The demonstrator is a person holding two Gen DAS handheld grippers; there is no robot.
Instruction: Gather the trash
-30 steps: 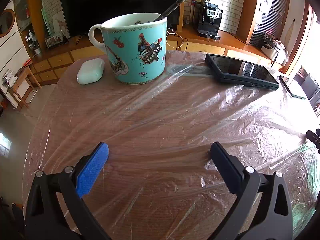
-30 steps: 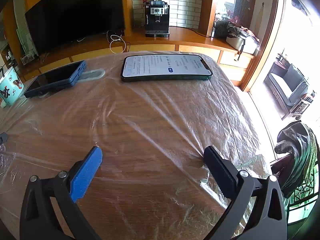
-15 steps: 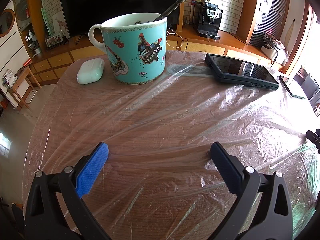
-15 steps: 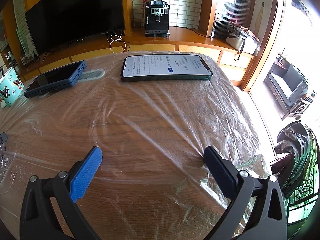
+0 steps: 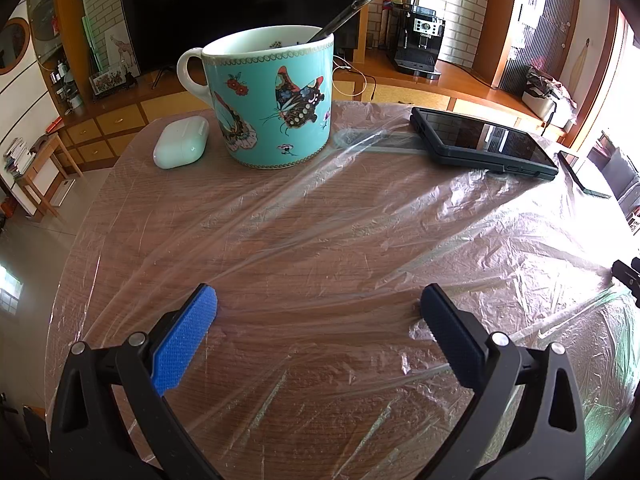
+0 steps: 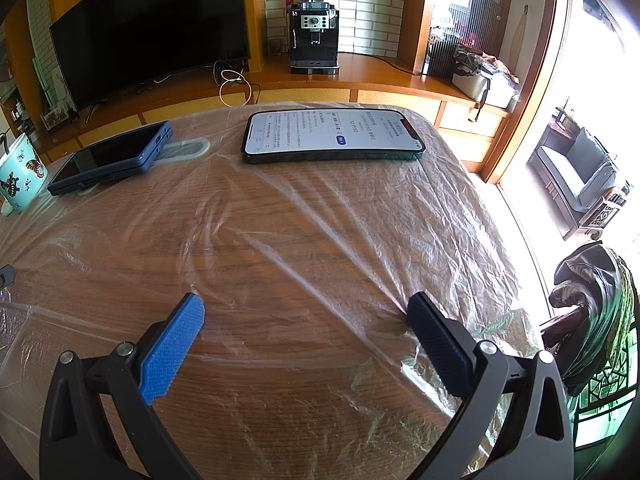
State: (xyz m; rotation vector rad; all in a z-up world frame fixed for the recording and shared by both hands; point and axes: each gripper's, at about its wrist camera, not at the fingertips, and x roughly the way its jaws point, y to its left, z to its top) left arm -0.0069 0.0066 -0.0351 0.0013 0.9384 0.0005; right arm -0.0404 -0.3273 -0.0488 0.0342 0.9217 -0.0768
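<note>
A thin clear plastic sheet (image 5: 360,216) lies wrinkled over the round wooden table; it also shows in the right wrist view (image 6: 320,216). My left gripper (image 5: 318,300) is open and empty, its fingertips resting at the sheet near the table's front. My right gripper (image 6: 304,308) is open and empty, fingertips likewise at the sheet. No other loose trash is visible.
A turquoise butterfly mug (image 5: 272,100) with a spoon and a white earbud case (image 5: 181,142) stand at the far left. A dark phone (image 5: 484,142) and a lit phone (image 6: 332,136) lie on the sheet. The dark phone (image 6: 112,156) shows at the left of the right wrist view. A chair with a jacket (image 6: 596,300) is at the right.
</note>
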